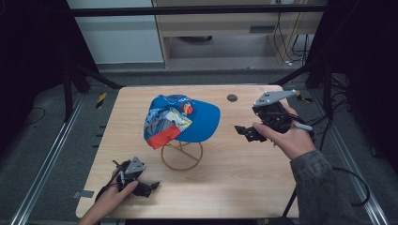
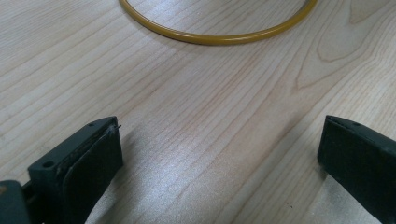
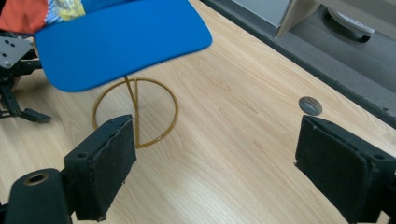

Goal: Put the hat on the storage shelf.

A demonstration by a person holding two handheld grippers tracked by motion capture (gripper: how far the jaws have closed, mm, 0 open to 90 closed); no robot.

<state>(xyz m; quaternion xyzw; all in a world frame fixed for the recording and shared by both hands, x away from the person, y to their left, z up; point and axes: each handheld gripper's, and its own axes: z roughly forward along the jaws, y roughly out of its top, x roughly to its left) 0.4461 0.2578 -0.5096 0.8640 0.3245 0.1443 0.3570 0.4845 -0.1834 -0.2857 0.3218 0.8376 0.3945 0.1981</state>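
A blue cap (image 1: 185, 119) with a red and patterned crown sits on a gold wire stand (image 1: 182, 156) in the middle of the table; its blue brim (image 3: 123, 39) juts out over the stand's ring base (image 3: 135, 112). My right gripper (image 1: 245, 132) hovers open to the right of the brim, jaws wide apart with nothing between them. My left gripper (image 1: 149, 187) rests low near the table's front left, open, with bare wood between its pads (image 2: 91, 161). The stand's ring (image 2: 219, 37) lies just ahead of it.
The wooden table (image 1: 234, 178) has a small round grey grommet (image 1: 232, 98) near its far edge, also seen as a grey disc (image 3: 310, 105). Dark frame legs and cables stand around the table. The left gripper (image 3: 14, 79) appears at the far left behind the stand.
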